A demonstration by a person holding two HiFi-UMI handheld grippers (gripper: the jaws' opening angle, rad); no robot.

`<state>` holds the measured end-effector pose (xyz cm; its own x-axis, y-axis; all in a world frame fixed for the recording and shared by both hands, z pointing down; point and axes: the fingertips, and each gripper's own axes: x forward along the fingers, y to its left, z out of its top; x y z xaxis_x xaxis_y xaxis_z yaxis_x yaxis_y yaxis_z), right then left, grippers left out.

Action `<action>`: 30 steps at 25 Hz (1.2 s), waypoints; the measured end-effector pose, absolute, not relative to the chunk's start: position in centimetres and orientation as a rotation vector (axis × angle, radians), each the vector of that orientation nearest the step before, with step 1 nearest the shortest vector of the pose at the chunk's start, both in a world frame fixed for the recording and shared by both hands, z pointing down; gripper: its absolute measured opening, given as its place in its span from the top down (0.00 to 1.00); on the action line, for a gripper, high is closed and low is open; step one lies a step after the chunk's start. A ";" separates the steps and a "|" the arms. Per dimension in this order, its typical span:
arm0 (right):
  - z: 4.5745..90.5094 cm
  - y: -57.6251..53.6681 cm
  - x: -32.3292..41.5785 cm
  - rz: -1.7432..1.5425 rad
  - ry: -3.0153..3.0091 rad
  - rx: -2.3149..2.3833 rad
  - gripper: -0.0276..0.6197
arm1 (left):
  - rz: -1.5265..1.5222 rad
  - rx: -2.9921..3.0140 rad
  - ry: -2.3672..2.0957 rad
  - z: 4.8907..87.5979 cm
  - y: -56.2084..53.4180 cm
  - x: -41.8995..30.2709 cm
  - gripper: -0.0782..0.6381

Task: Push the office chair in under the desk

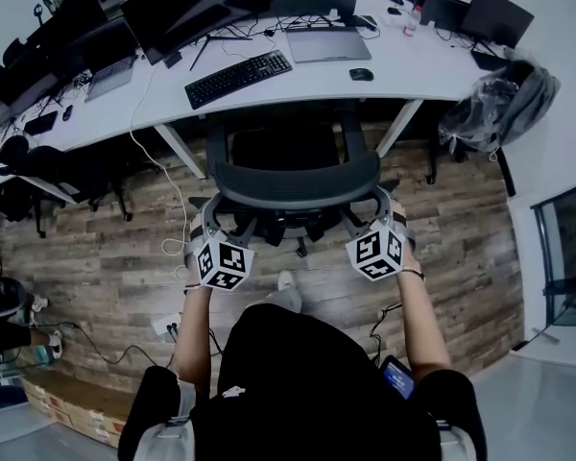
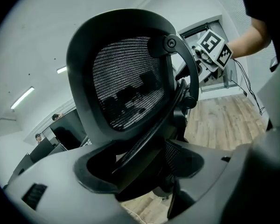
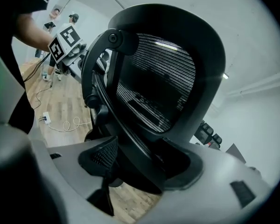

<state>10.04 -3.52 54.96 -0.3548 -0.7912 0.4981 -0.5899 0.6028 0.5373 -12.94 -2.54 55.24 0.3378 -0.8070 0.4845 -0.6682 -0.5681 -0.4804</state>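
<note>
At the desk (image 1: 432,65) front edge, jaws of the left gripper (image 1: 209,221) and right gripper (image 1: 382,217) clamp the chair (image 1: 298,176) at its backrest rim.

Bench opening: upper centre, between the two slanted legs of the bench (image 1: 413,70); the office chair (image 1: 298,185) fills it.
Right of frame: backpack (image 1: 504,99) stands at the bench end; the floor (image 1: 461,257) below it is open.
Left of frame: second chair (image 1: 53,171) blocks passage.
Lower left: power strip (image 1: 165,327) with cables lies on the floor.
</note>
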 end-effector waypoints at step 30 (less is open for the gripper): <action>55.6 -12.2 5.1 -0.382 -2.001 0.956 0.64 | -1.037 -2.419 1.351 55.5 -11.2 -18.1 0.43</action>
<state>5.11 -12.20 55.56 -0.3346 -0.7472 0.5742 -0.4833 0.6592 0.5761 -18.12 -11.20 55.51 0.3427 -0.8045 0.4851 -0.6770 -0.5695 -0.4662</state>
